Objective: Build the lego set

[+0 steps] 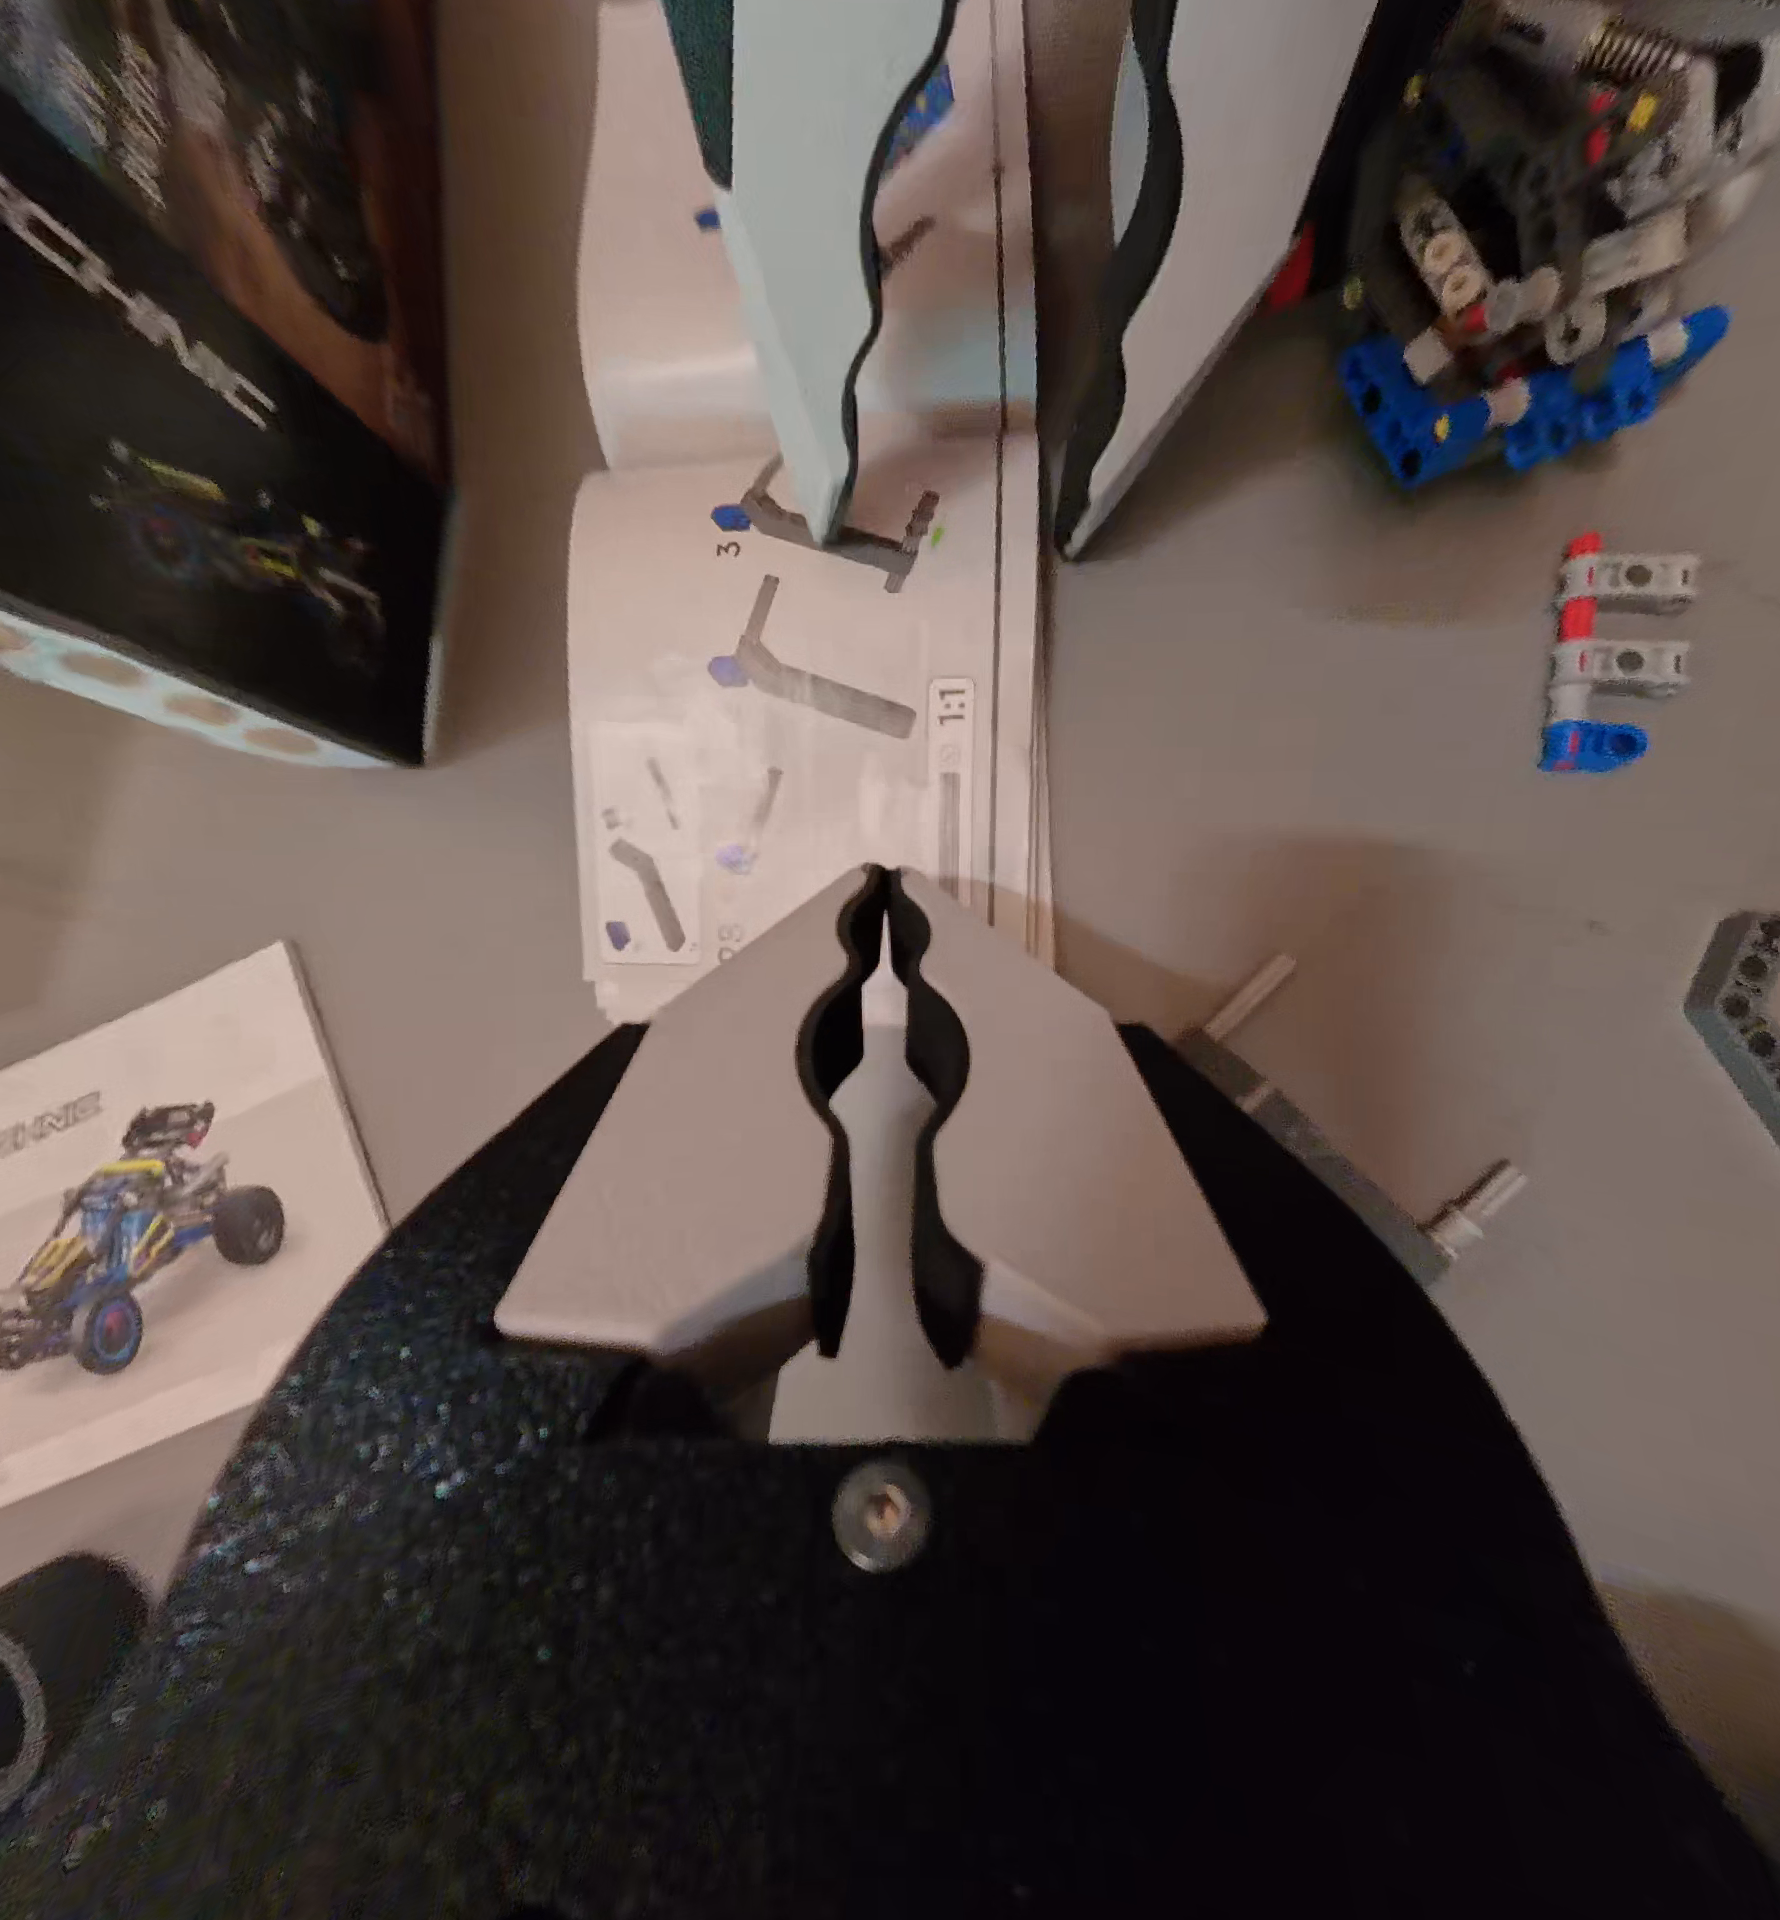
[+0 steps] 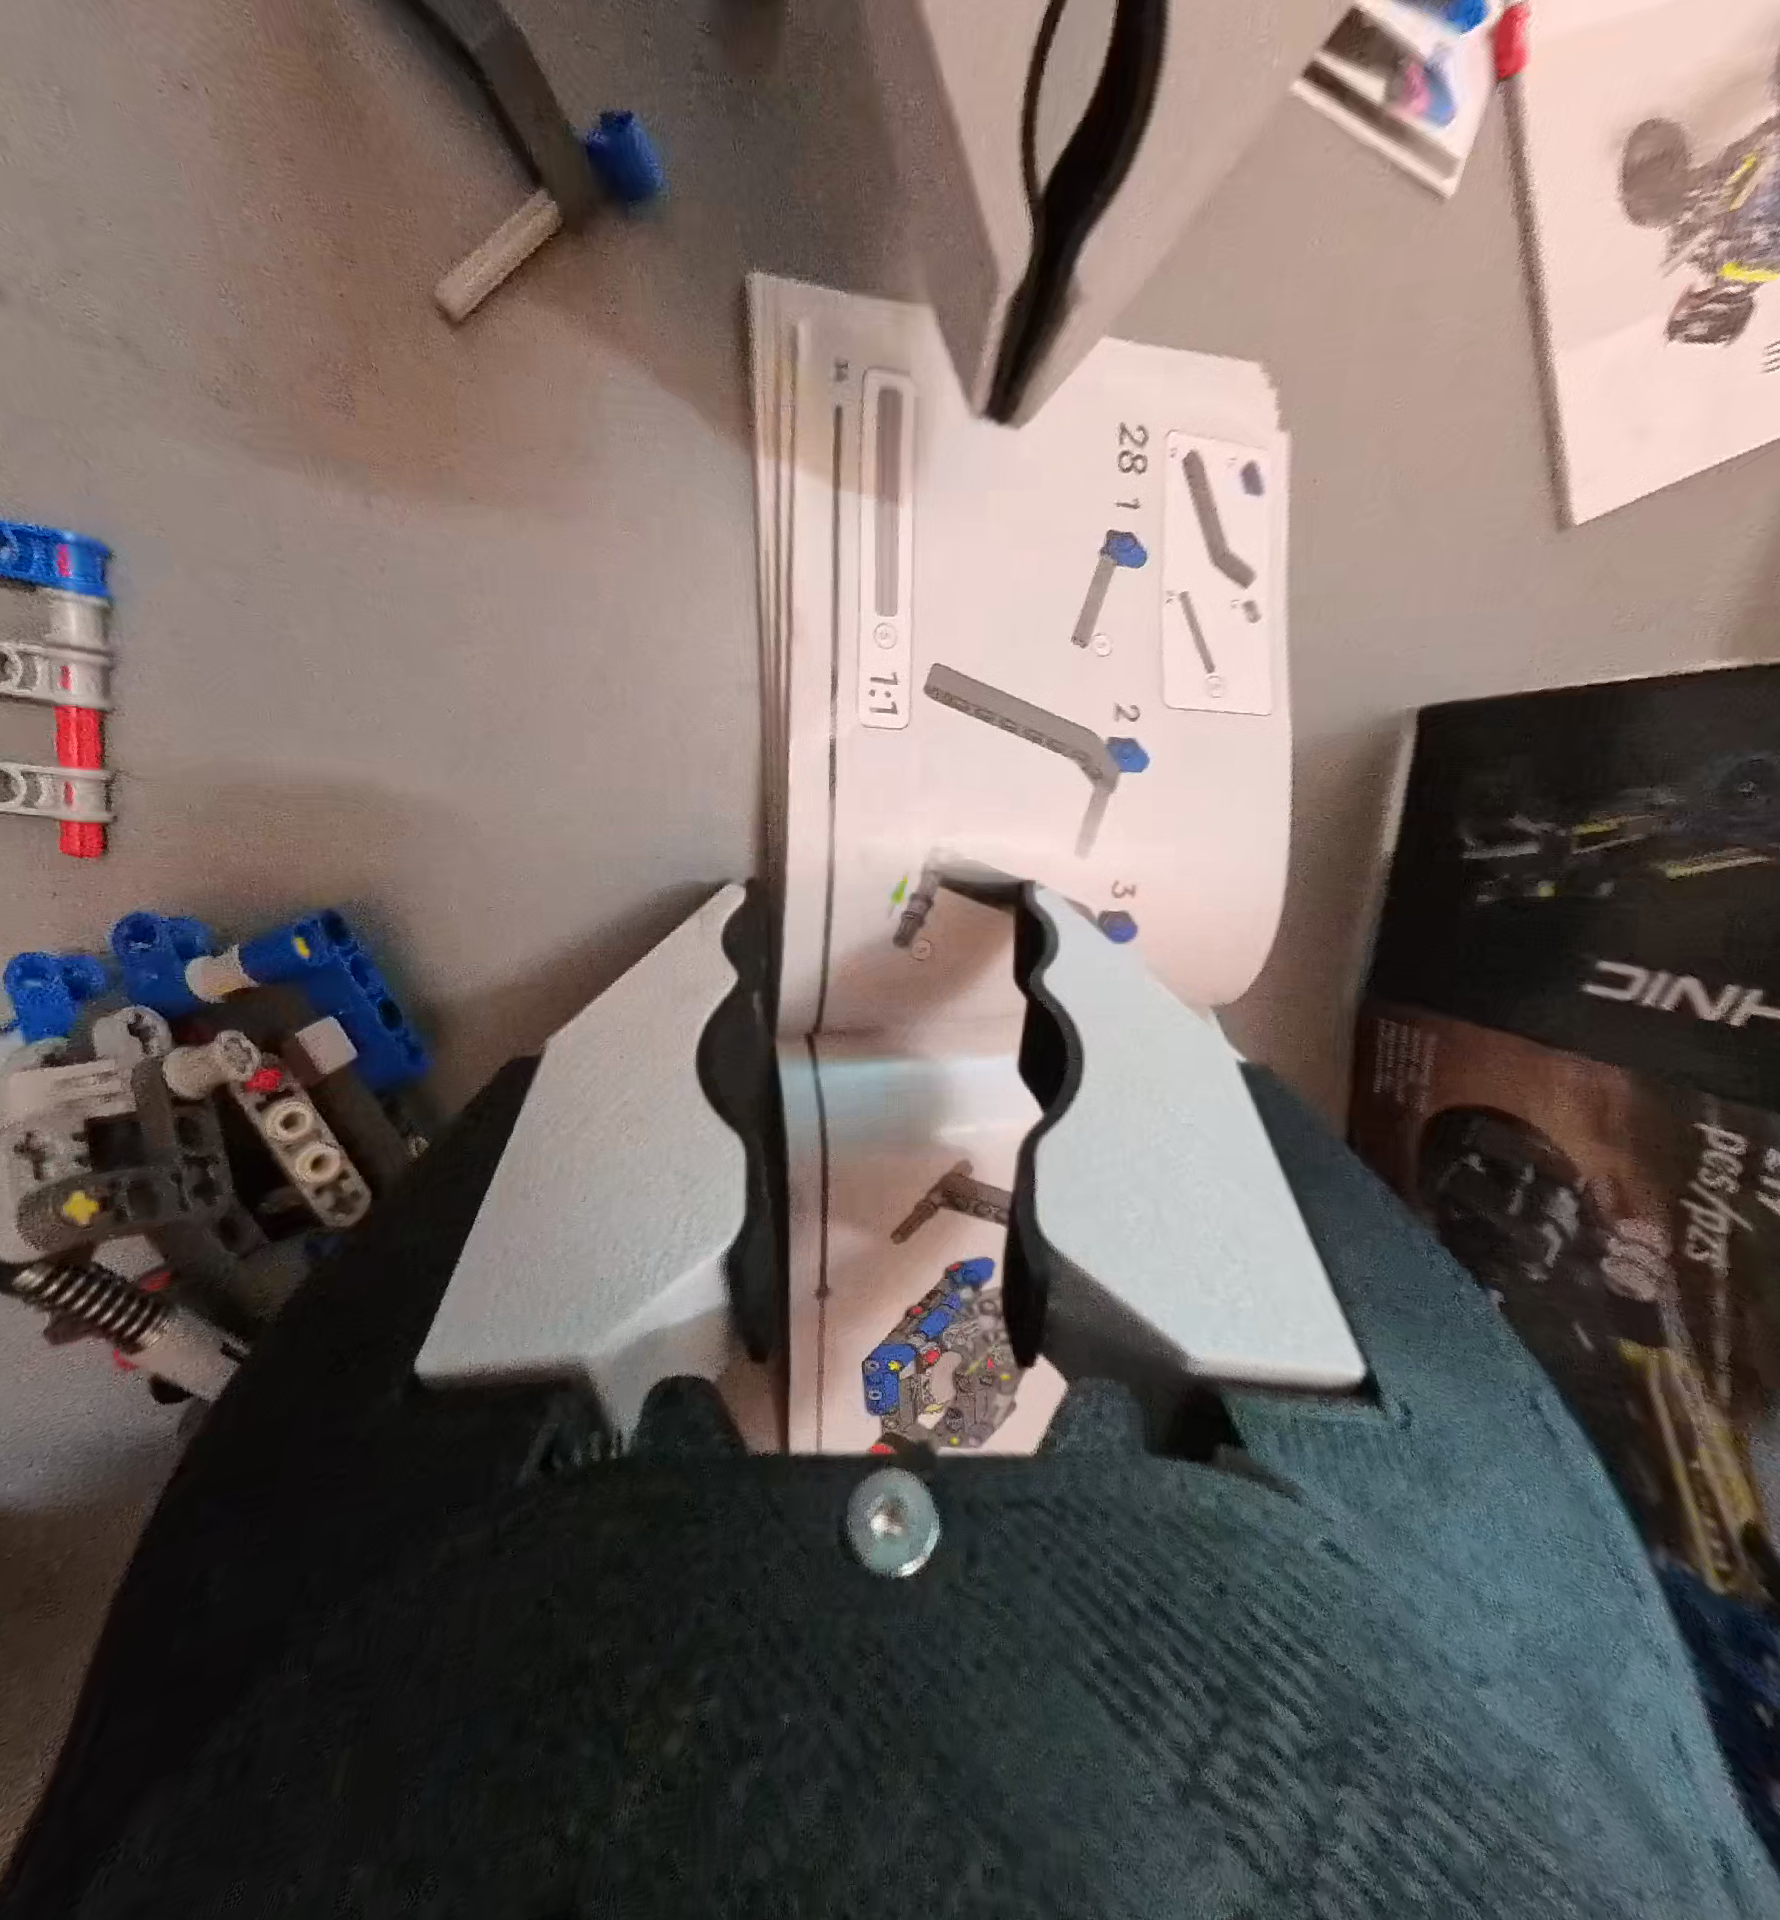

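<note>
Lego model (image 2: 138,1132), half-built, is sitting on the grey table (image 1: 1385,831) beside the open instruction booklet (image 2: 1021,644). Right gripper (image 2: 891,914) is hovering over the page, jaws spread wide, holding nothing. Left gripper (image 1: 884,878) is poised at the booklet's other end, jaws pinched together at the tips, empty. Loose pieces nearby: bent grey beam (image 1: 1769,1049), red-and-grey axle piece (image 1: 1603,655). Plastic looks light, stiff, somewhat slick; pinned joints probably pop under squeeze. Best hold likely across the blue frame beams (image 2: 335,977), not the spring (image 2: 96,1299).
</note>
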A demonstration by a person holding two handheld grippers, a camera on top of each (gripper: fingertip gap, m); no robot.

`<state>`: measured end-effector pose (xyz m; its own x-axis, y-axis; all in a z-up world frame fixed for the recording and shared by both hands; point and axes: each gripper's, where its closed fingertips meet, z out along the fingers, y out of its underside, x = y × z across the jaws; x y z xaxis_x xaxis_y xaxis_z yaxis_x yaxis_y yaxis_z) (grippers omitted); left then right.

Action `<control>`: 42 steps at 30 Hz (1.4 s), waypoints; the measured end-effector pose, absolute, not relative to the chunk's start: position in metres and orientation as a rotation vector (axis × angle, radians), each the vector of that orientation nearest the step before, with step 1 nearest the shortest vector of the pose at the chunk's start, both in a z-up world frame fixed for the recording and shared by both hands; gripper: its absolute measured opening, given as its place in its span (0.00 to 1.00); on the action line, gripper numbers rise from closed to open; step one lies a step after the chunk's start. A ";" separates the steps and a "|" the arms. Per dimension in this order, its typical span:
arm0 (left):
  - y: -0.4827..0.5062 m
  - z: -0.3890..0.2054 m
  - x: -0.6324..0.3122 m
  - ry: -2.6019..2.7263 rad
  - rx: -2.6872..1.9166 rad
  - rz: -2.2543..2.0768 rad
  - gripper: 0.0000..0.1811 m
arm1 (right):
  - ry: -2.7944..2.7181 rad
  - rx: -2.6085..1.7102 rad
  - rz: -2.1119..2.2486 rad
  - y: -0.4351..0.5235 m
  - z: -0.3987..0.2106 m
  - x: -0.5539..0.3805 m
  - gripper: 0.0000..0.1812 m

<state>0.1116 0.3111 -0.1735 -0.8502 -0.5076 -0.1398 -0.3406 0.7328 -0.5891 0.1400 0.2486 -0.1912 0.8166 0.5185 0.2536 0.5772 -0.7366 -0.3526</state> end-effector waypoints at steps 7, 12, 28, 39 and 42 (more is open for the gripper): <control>0.312 -0.191 0.094 2.766 -0.592 -0.735 0.18 | -0.876 -2.633 -0.036 0.240 -0.201 0.127 0.14; 0.307 -0.201 0.094 2.831 -0.581 -0.651 0.18 | -0.878 -2.624 -0.017 0.240 -0.203 0.123 0.00; 0.297 -0.187 0.088 2.785 -0.574 -0.825 0.00 | -0.744 -2.540 -0.049 0.241 -0.190 0.139 0.28; 0.298 -0.178 0.092 2.756 -0.558 -0.821 0.00 | -0.994 -2.491 -0.163 0.258 -0.195 0.130 0.05; 0.303 -0.176 0.097 2.705 -0.591 -0.811 0.00 | -0.974 -2.477 -0.135 0.259 -0.194 0.128 0.00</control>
<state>0.0968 0.3027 -0.1758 -0.8850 -0.4487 -0.1243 -0.3063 0.7621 -0.5704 0.1278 0.2586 -0.1939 0.7429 0.6182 0.2567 0.6648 -0.6364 -0.3912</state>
